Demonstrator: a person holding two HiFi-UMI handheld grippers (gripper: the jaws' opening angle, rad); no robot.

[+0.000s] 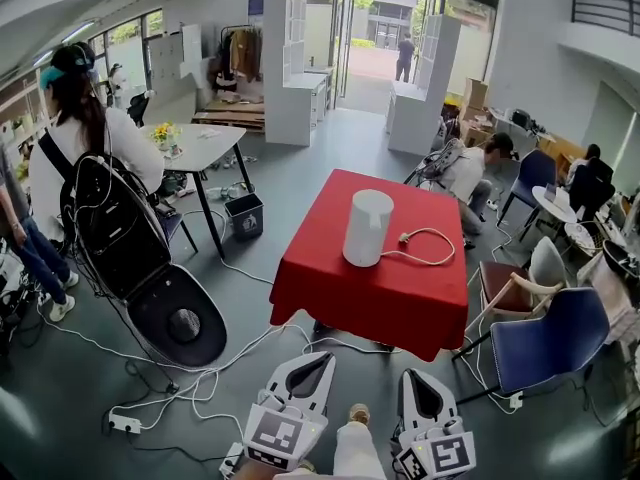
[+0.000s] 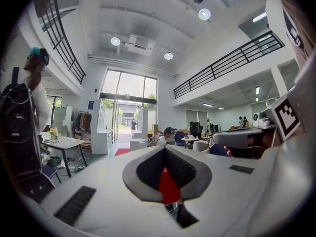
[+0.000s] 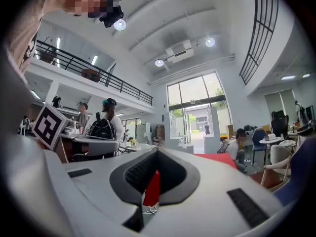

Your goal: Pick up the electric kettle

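Observation:
The white cylindrical electric kettle point(image 1: 367, 227) stands upright on a table under a red cloth point(image 1: 330, 288), its white cord point(image 1: 430, 243) looped to its right. Both grippers hang low at the bottom of the head view, well short of the table and pointing toward it. My left gripper point(image 1: 318, 358) point(image 2: 165, 148) is shut, tips together, nothing held. My right gripper point(image 1: 414, 376) point(image 3: 158, 150) looks the same, tips together and empty. Through each pair of jaws only a sliver of the red cloth point(image 2: 168, 186) point(image 3: 152, 189) shows; the kettle is hidden in both gripper views.
A blue chair point(image 1: 545, 343) stands at the table's right front corner. At left lies an open black case point(image 1: 160, 288), with a person wearing a backpack point(image 1: 75, 128) beside it. Cables point(image 1: 180, 388) trail over the floor. Beyond the table a person point(image 1: 475, 173) sits.

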